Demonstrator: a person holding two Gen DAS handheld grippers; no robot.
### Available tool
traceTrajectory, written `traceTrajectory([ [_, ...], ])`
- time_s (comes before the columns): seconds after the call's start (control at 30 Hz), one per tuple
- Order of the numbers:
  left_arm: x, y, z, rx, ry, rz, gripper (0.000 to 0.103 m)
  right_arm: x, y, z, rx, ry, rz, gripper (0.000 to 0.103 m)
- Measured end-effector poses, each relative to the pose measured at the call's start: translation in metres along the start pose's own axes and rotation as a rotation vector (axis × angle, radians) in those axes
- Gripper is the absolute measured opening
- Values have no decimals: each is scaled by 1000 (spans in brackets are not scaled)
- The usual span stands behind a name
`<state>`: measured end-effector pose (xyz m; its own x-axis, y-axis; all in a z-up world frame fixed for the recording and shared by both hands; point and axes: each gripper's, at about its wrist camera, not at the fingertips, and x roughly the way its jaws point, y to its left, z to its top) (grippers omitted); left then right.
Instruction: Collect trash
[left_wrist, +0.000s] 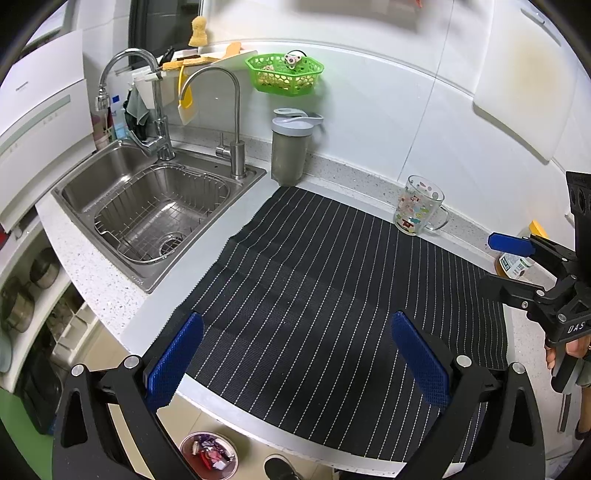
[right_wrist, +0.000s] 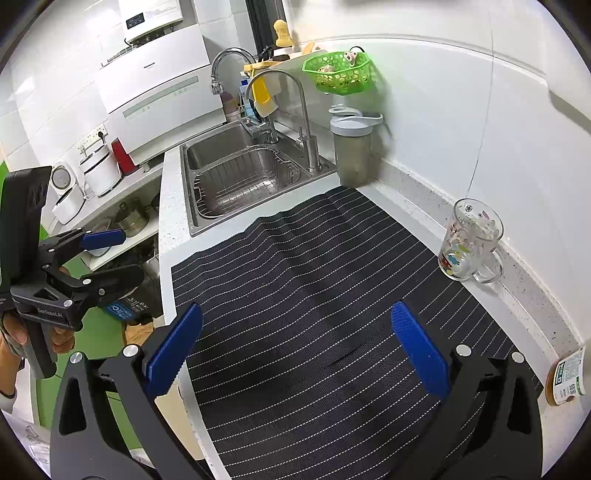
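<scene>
A black striped mat (left_wrist: 314, 295) covers the counter and also shows in the right wrist view (right_wrist: 314, 295); I see no loose trash on it. My left gripper (left_wrist: 295, 350) is open and empty over the mat's near edge. My right gripper (right_wrist: 295, 347) is open and empty over the mat. A round bin (left_wrist: 208, 456) with wrappers in it stands on the floor below the counter edge. Each gripper shows in the other's view, the right one (left_wrist: 496, 260) at the right edge, the left one (right_wrist: 110, 254) at the left edge.
A steel sink (left_wrist: 147, 206) with a wire basket lies at the back left. A grey lidded jug (left_wrist: 290, 147), a printed glass mug (left_wrist: 419, 206) and a small labelled bottle (left_wrist: 515, 264) stand along the wall. A green basket (left_wrist: 284, 74) hangs above.
</scene>
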<state>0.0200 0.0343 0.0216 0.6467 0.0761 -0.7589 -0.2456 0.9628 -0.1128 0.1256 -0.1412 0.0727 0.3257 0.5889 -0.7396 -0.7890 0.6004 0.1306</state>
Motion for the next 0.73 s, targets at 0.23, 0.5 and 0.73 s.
traceTrajectory([
  [0.23, -1, 0, 0, 7, -1, 1, 97, 0, 0, 0, 0, 1, 0, 100],
  [0.5, -1, -3, 1, 26, 5, 8, 97, 1, 3, 0, -8, 1, 5, 100],
  [0.73, -3, 1, 3, 16, -6, 7, 97, 1, 4, 1, -9, 1, 5, 100],
])
